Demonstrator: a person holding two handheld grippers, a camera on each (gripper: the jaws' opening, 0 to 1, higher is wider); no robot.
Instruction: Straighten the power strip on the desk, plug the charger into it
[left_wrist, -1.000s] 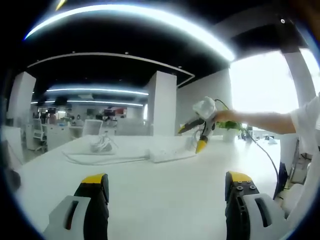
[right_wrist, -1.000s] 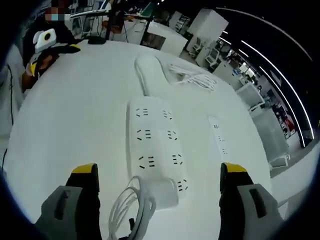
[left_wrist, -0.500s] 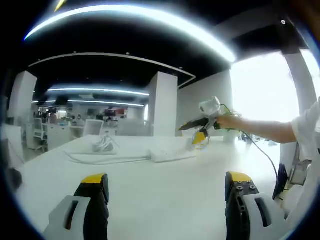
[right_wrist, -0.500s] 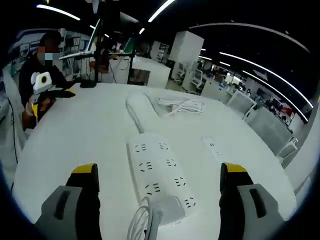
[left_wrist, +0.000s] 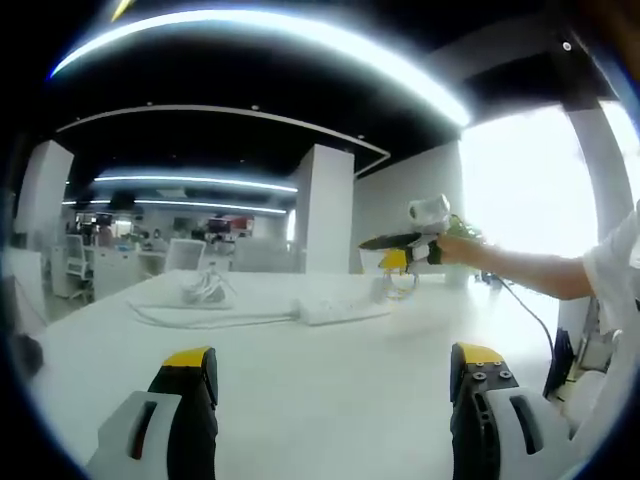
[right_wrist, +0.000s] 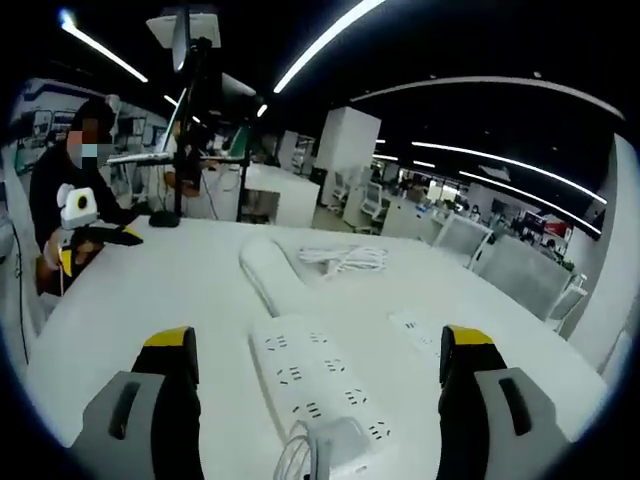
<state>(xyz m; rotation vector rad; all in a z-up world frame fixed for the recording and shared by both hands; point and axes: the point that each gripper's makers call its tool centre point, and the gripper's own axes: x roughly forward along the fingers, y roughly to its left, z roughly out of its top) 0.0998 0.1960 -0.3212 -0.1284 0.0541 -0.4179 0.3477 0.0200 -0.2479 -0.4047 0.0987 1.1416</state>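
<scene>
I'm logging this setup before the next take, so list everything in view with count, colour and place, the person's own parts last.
Wide white power strip: one, white, on the desk between the right gripper's jaws, a charger plugged into its near end.
White charger block: one, white, with white cable, at the strip's near end.
Slim white power strip: one, white, beside the wide one.
Loose white cable bundle: one, white, farther along the desk.
White desk: one, white, under everything.
Left gripper: jaws apart, yellow-tipped, low over the desk.
Right gripper: jaws apart, yellow-tipped, over the wide strip.

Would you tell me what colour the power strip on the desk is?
White; the power strip shows best in the right gripper view.
</scene>
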